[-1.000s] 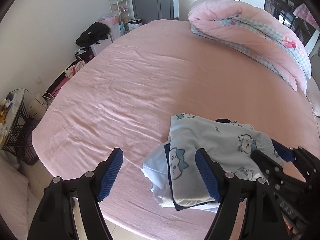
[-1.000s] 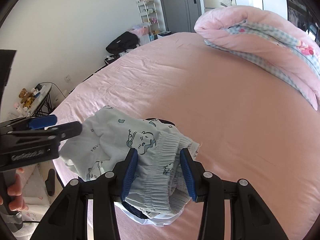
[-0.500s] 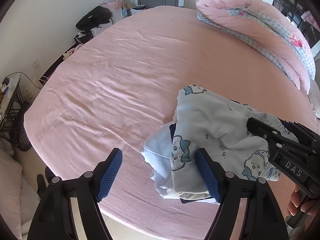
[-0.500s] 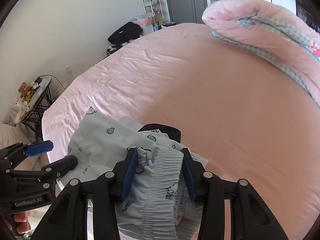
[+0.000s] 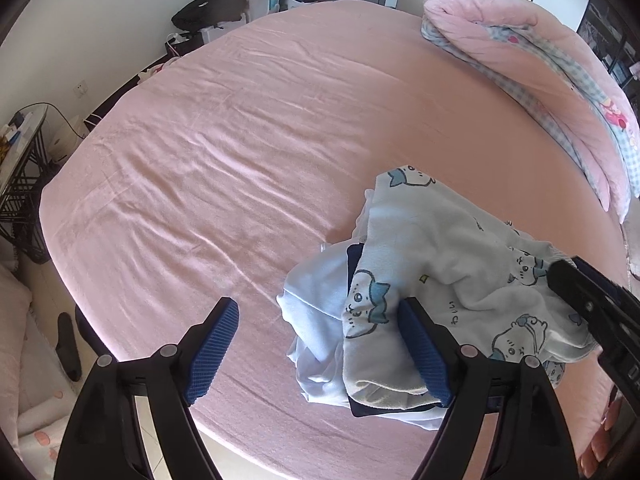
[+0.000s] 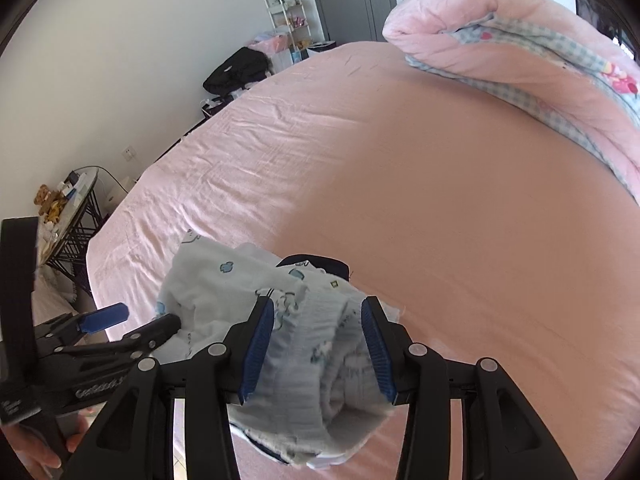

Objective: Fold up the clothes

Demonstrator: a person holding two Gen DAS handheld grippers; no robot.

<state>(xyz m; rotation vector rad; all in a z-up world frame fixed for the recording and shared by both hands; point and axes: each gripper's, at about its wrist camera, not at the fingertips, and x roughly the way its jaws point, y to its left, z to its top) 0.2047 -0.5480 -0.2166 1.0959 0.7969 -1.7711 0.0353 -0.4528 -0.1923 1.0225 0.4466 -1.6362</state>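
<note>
Showing crumpled clothes [image 5: 440,280] heaped on bed [image 5: 240,160], no tidy fold visible; left tongs [image 5: 320,344] gape wide beside heap; right tongs [image 6: 318,344] clamp elastic waistband

Bed [image 5: 248,152]: pink sheet, lightly wrinkled across the left half, smoother on the right. Far right corner: rolled pink quilt [image 5: 532,60] with blue-check lining, lying on the sheet. Near edge: crumpled heap of pale blue cartoon-print clothes [image 5: 432,272], a dark navy piece showing within it, resting on the sheet.
</note>
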